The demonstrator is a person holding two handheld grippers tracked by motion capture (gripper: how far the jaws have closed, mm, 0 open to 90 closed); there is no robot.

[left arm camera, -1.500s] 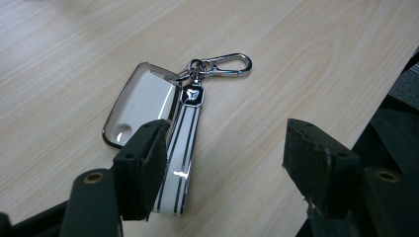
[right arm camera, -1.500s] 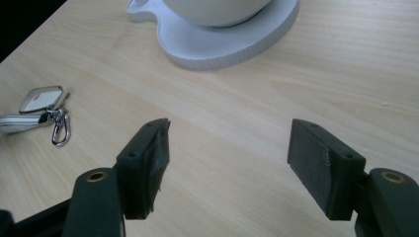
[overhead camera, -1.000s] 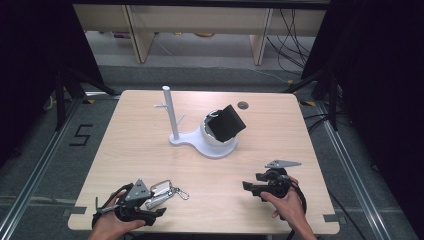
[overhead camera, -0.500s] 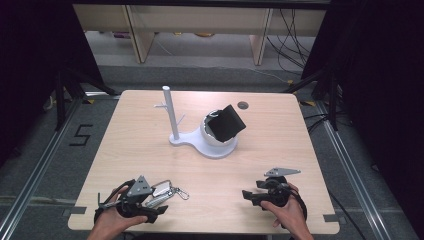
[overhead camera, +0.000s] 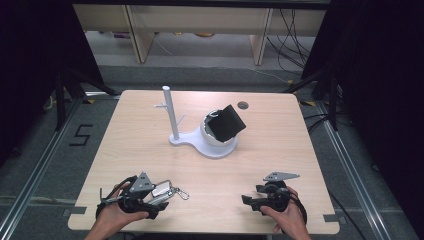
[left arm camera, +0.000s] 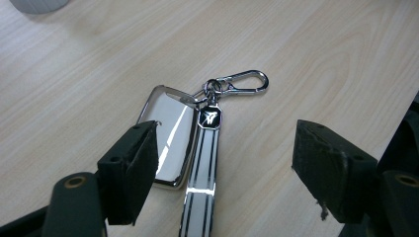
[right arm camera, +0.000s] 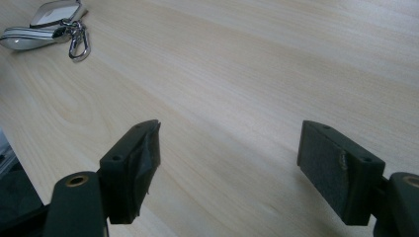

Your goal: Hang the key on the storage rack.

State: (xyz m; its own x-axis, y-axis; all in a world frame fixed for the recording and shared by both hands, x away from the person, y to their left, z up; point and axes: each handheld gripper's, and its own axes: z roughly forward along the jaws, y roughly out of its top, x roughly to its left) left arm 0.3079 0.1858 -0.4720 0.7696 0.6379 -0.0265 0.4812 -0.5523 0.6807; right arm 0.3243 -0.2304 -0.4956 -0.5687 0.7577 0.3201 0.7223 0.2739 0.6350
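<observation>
- The high view looks forward and down from above the near edge, taking in the whole table (overhead camera: 150, 145).
- The left gripper view sits close over the wood, facing the key fob (left arm camera: 170, 133).
- The right gripper view, equally low, shares that key fob at 11 o'clock.

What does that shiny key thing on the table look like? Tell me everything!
The key fob looks like polished silver metal, a rounded rectangle lying flat on the wooden table. A ring joins it to a silver clip hook and a black-and-silver striped strap. It lies between the open jaws of the left gripper, untouched as far as shows.
</observation>
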